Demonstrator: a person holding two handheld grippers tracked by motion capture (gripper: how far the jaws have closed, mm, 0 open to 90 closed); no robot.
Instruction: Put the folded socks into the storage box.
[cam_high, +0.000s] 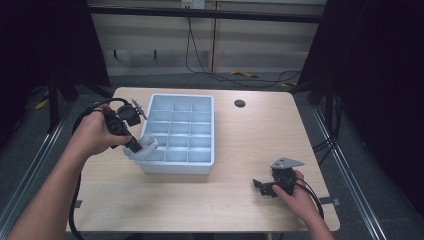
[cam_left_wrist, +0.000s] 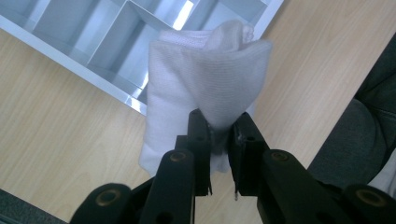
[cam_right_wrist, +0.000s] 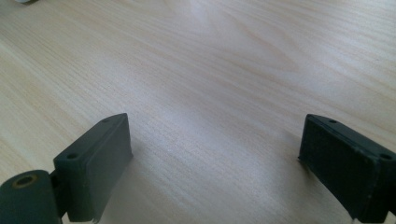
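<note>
A folded white cloth (cam_left_wrist: 205, 84) hangs pinched between the jaws of my left gripper (cam_left_wrist: 218, 133), which is shut on it. In the high view that gripper (cam_high: 134, 146) holds the white cloth (cam_high: 145, 147) at the front left corner of the pale blue compartment tray (cam_high: 207, 165), just above its rim. My right gripper (cam_high: 260, 186) rests low over the table at the front right, jaws spread wide. In the right gripper view its gripper (cam_right_wrist: 215, 158) has bare wood between its fingers.
The tray has several empty compartments (cam_high: 181, 131). A round dark hole (cam_high: 240, 103) sits in the tabletop behind the tray. A cable (cam_high: 80, 120) loops from the left gripper off the table's left edge. Light wood table (cam_high: 240, 145) extends right of the tray.
</note>
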